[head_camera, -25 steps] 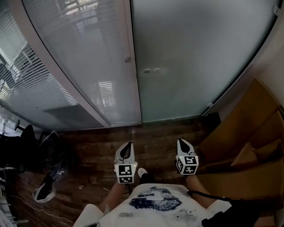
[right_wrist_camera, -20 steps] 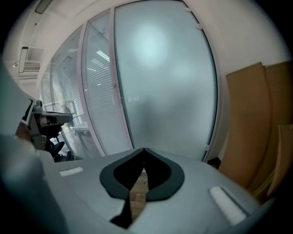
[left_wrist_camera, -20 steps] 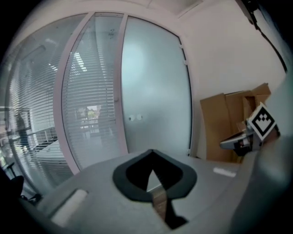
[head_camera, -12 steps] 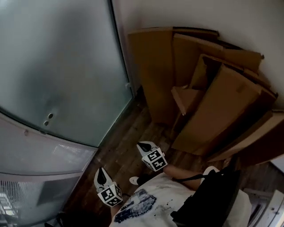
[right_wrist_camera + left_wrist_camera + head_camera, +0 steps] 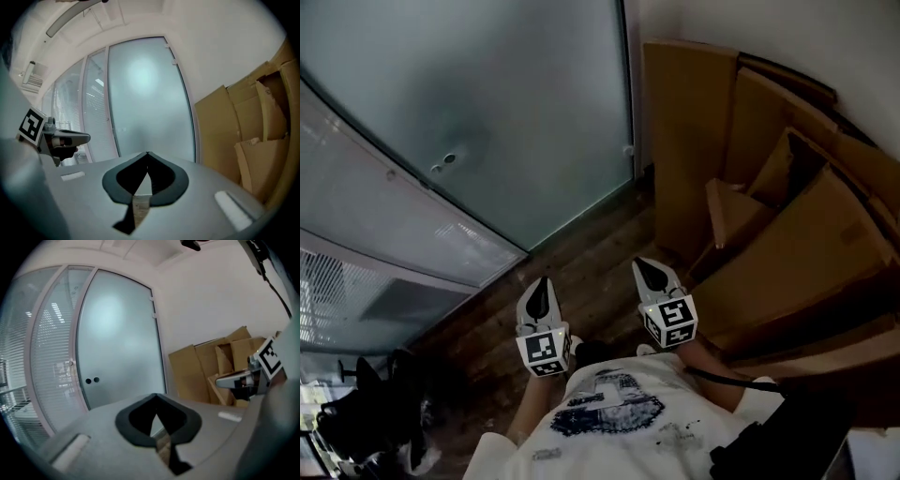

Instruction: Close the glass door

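Note:
The frosted glass door (image 5: 487, 103) fills the upper left of the head view, with two small round fittings (image 5: 442, 165) near its left edge. It also stands ahead in the left gripper view as the glass door (image 5: 119, 343) and in the right gripper view as the glass door (image 5: 150, 98). My left gripper (image 5: 541, 288) and right gripper (image 5: 649, 270) hang side by side over the wooden floor, well short of the door. Both are shut with nothing between the jaws. Neither touches the door.
Flattened cardboard boxes (image 5: 769, 197) lean against the white wall at the right. A glass partition with blinds (image 5: 356, 272) runs along the left. Dark objects (image 5: 366, 422) lie on the wooden floor (image 5: 581, 272) at lower left.
The view has swung from facing the door to the cardboard corner and partly back. Both grippers moved with the body and stayed shut and empty.

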The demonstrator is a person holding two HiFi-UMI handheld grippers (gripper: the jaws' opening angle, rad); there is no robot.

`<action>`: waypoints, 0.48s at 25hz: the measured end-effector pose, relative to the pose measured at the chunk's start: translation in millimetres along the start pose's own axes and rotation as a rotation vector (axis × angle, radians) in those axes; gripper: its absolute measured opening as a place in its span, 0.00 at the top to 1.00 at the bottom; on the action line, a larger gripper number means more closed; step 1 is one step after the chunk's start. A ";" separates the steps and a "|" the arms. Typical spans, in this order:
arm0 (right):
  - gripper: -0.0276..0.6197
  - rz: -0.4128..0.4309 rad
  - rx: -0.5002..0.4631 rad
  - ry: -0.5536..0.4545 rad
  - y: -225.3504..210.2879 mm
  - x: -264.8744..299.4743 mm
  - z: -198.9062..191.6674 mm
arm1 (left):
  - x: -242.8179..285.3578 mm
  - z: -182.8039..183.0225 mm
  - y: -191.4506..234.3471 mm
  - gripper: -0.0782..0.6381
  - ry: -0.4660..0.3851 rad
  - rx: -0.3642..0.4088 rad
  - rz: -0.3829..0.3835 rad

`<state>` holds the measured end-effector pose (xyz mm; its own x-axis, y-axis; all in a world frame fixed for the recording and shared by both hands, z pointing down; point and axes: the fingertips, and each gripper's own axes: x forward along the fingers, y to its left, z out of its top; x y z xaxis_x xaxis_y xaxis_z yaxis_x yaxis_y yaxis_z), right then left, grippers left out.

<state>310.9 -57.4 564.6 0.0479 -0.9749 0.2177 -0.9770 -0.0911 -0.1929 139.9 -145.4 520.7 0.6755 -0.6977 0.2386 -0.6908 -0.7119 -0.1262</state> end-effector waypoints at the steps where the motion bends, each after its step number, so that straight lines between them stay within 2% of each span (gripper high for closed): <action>1: 0.95 0.028 -0.013 -0.006 2.9 -1.7 3.3 | -6.5 0.6 -3.0 0.89 -0.004 -0.008 0.023; 8: 0.95 0.219 -0.065 0.010 37.7 -21.4 1.6 | -64.5 -16.3 -18.1 0.89 0.031 -0.062 0.180; 12: 0.95 0.300 -0.080 0.019 61.6 -29.1 0.2 | -95.4 -22.9 -14.1 0.89 0.038 -0.047 0.252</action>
<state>249.4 -34.7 546.2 -0.2484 -0.9517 0.1806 -0.9602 0.2173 -0.1752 79.3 -67.0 521.8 0.4707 -0.8486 0.2416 -0.8480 -0.5107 -0.1417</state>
